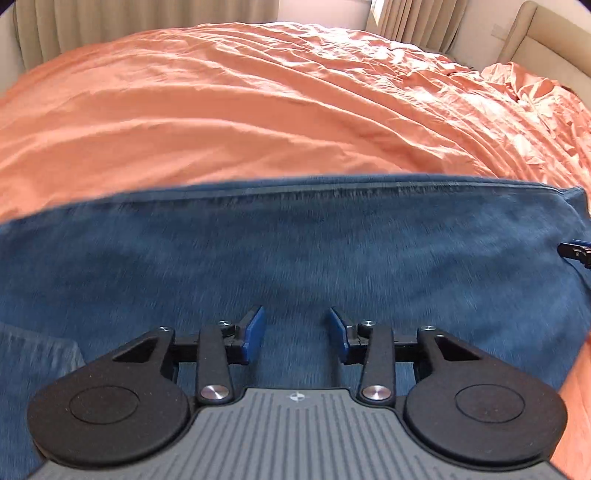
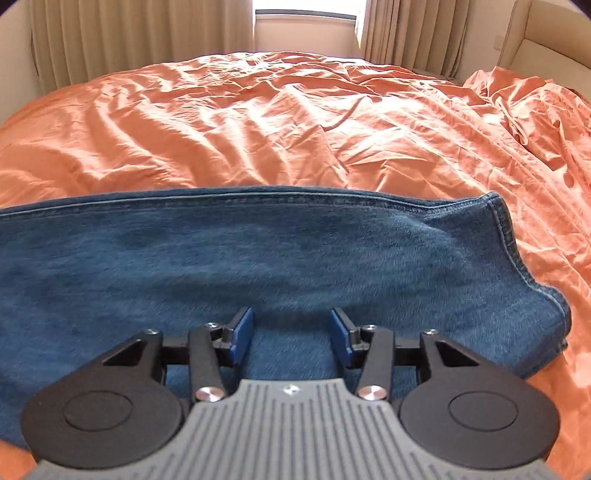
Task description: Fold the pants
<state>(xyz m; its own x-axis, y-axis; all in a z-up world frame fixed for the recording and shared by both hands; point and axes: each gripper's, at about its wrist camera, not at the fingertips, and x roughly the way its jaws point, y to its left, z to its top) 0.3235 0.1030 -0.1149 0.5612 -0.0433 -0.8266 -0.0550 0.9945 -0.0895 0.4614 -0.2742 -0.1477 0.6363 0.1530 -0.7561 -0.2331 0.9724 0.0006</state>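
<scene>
Nearest, the left gripper (image 1: 297, 334) is hanging over the jeans (image 1: 295, 258) with its blue pads spread and nothing between them. The right gripper (image 2: 291, 334) is hanging likewise over the jeans (image 2: 258, 258), jaws apart and pinching nothing. The jeans are lying flat across the near edge of the bed, their hem end (image 2: 517, 258) reaching toward the right side. Beyond them the rumpled orange sheet (image 2: 295, 129) is stretching away bare to the far edge, bunching up at the far right corner. Behind are hanging beige curtains (image 2: 129, 40), flanking a window (image 2: 306, 26).
</scene>
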